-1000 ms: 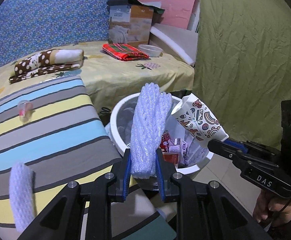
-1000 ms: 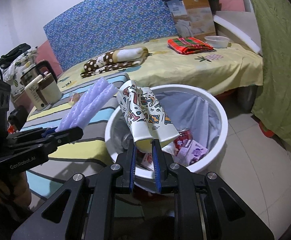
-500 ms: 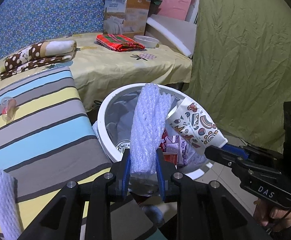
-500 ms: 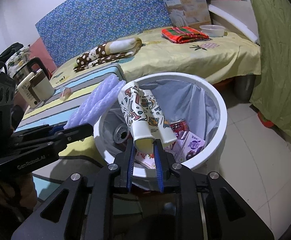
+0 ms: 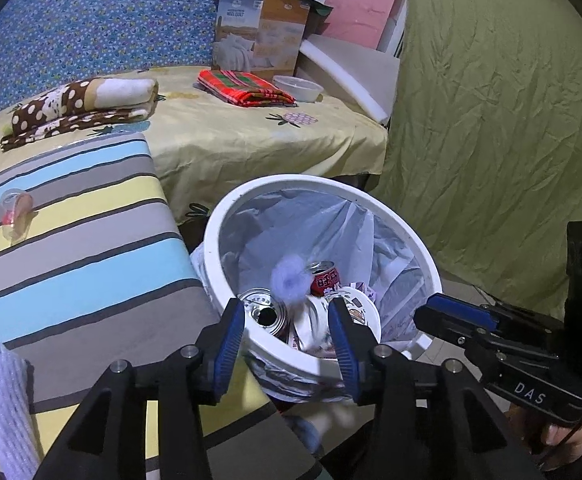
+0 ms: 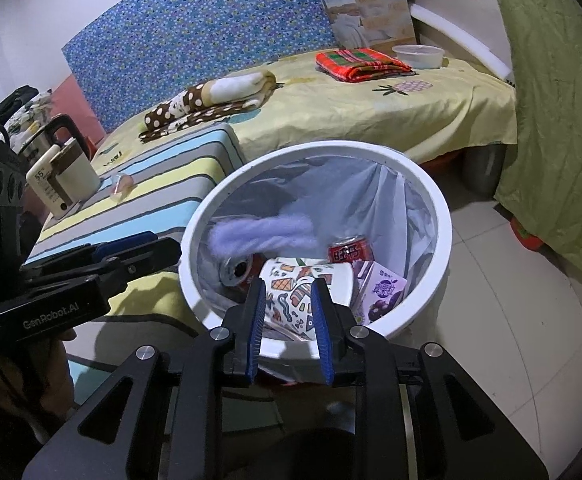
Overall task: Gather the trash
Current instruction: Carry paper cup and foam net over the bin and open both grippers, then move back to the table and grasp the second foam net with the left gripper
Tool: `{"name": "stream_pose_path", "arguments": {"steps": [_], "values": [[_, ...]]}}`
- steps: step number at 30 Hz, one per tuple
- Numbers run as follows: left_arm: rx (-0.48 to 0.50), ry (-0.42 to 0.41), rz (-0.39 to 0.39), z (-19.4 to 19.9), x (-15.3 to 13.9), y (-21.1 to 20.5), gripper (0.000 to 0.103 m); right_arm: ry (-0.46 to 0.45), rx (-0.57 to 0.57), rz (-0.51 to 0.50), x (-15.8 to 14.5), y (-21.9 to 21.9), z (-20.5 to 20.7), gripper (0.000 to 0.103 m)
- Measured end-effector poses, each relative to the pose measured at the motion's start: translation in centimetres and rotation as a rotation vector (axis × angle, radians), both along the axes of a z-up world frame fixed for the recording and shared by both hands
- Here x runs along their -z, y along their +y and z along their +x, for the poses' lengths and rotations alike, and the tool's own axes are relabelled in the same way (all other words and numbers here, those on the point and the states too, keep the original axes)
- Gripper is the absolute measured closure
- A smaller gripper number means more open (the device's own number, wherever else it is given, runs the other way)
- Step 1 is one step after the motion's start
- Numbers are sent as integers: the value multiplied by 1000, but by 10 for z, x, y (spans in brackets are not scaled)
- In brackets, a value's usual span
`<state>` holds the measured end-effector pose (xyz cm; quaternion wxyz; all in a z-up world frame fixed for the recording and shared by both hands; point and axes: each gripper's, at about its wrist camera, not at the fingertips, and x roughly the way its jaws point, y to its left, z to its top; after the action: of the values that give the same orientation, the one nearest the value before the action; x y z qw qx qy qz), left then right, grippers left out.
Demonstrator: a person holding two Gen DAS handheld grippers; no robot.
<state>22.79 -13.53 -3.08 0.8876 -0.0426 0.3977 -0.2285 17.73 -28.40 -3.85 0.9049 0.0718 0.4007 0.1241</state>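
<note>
The white lined trash bin stands on the floor beside the striped cushion. My left gripper hangs over its near rim, its jaws opening with nothing between them. The white foam net, blurred, is falling inside the bin. My right gripper is open over the rim. The patterned paper cup lies in the bin among cans and a purple carton. A second foam net lies on the cushion.
A small clear plastic cup lies on the striped cushion. A mug with a display and a kettle stand at its far end. Folded blankets, a box and a bowl sit on the yellow bed. A green cloth hangs on the right.
Both grippers have opened. The foam net has left the left gripper and is dropping into the bin. The paper cup has left the right gripper and now lies in the bin.
</note>
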Motion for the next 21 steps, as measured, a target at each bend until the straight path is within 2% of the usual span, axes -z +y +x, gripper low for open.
{"name": "stream_pose_path", "arguments": {"steps": [21], "values": [[-137,-92,-2,-65,-34,62,60,-97,-117,21,-31,44,-24,71]]}}
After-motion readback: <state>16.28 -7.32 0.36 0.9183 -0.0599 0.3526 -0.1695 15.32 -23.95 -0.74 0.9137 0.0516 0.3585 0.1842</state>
